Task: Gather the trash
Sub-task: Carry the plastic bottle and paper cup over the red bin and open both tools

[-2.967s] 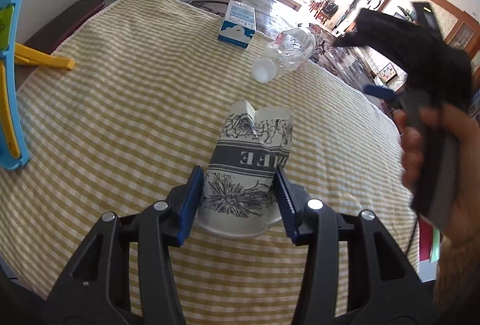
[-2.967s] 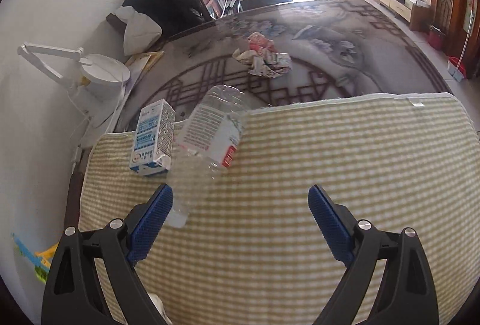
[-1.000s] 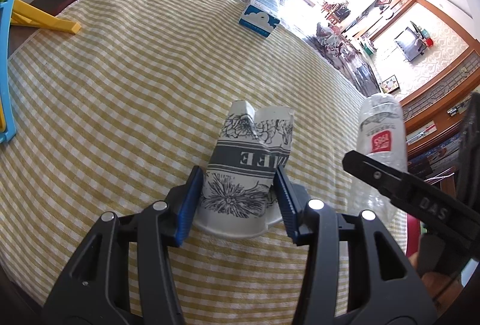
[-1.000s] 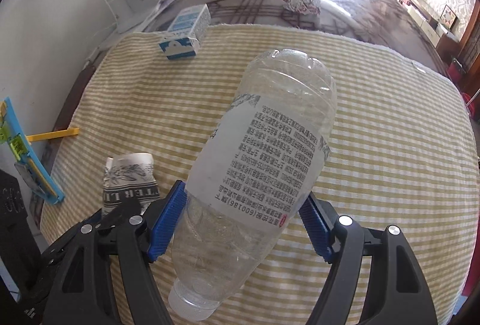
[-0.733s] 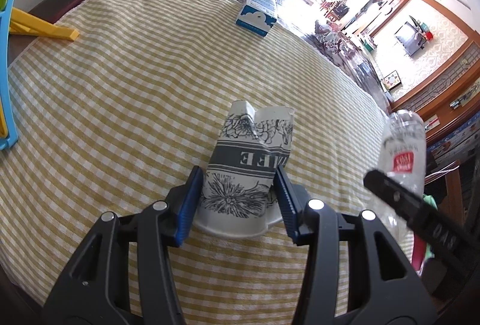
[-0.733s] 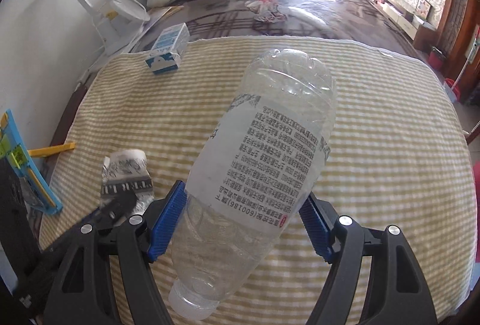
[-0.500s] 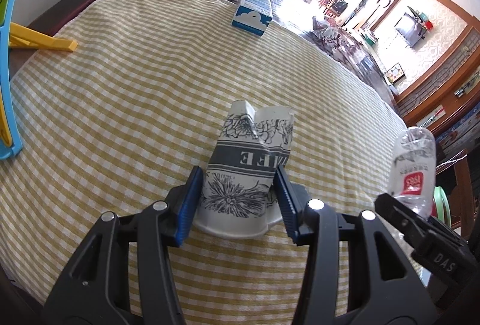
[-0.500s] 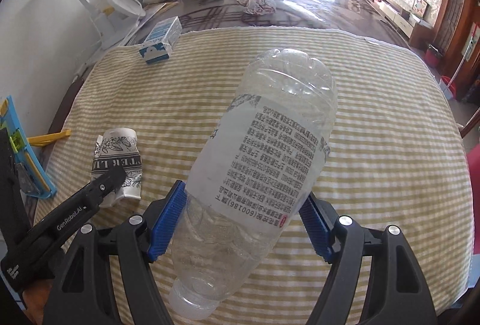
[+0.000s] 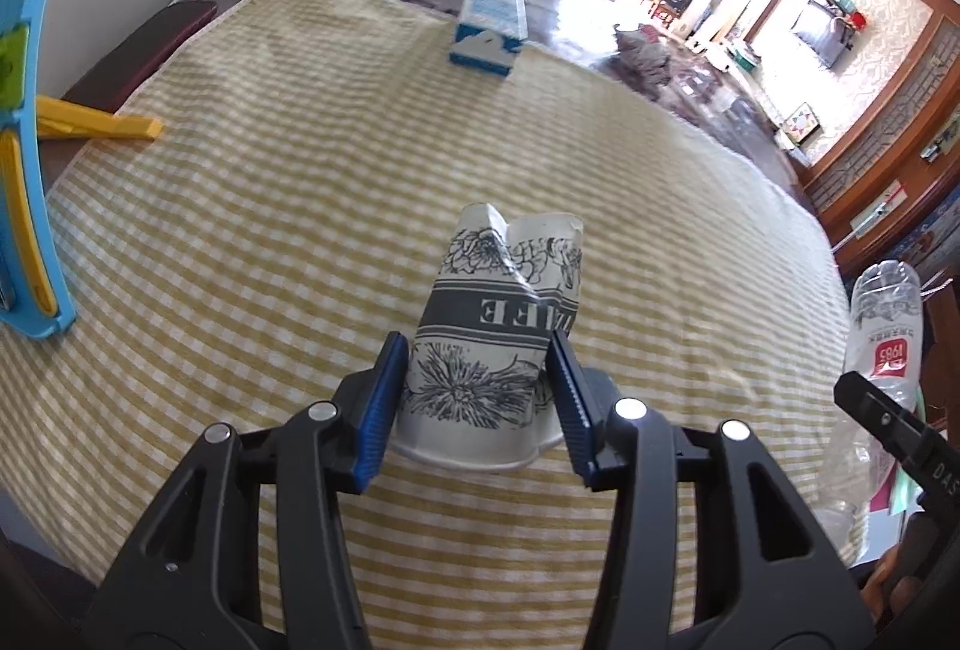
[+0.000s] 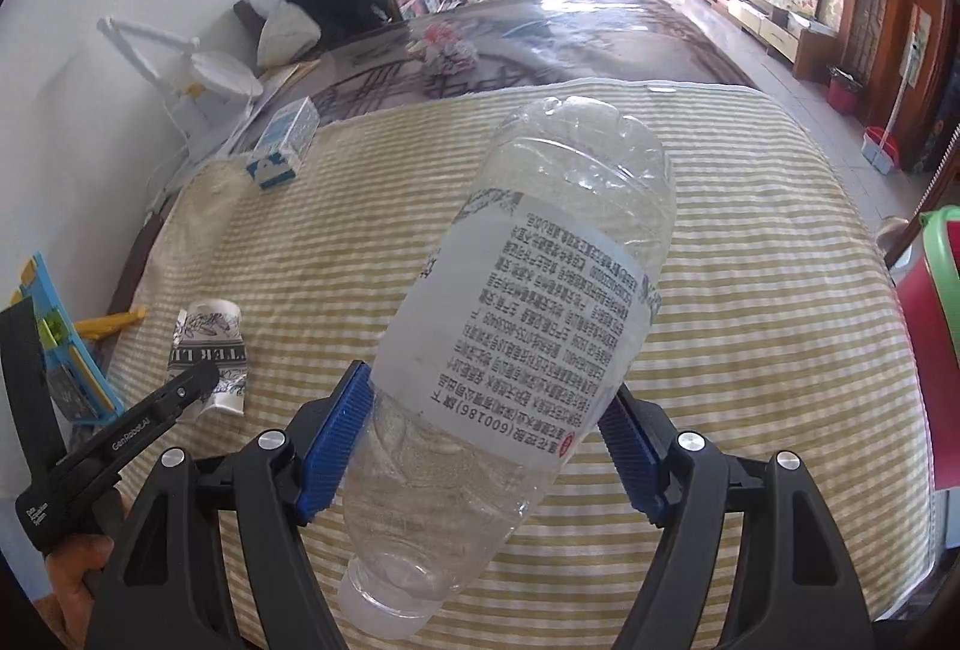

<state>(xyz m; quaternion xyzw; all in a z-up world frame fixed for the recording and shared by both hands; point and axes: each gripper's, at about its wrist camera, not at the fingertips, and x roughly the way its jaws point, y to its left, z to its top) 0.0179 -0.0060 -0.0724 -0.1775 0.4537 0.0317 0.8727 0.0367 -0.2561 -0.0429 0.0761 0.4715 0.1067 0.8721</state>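
Table (image 10: 750, 326), under a yellow-and-white checked cloth, carries what is left of the trash. Beyond its far edge, bare dark top with a wad of crumpled paper (image 10: 447, 50).

Bottle (image 10: 528, 344): clear plastic, white printed label, cap end toward the camera. Three seconds ago it lay near the far edge beside the carton; now it is off the cloth, clamped between the blue pads of the right gripper (image 10: 486, 440), jaws closed against its lower body. Over the last second it has been carried toward the table's right edge. A red and green container (image 10: 936, 326) shows just past that edge; likely the bin, cannot confirm.

Cup (image 9: 498, 344): crushed paper, floral print, base toward the camera. Left gripper (image 9: 474, 404) has its jaws narrowed onto it, pads pressing both sides. Grip unchanged across the whole span. The right view puts it near the left edge; whether it is lifted clear of the cloth, cannot tell.

Carton (image 9: 489, 32): small, blue and white, at the far edge. Untouched, well apart from both grippers.

Judgement: two pieces in hand, none deposited yet. Carton and paper wad remain.
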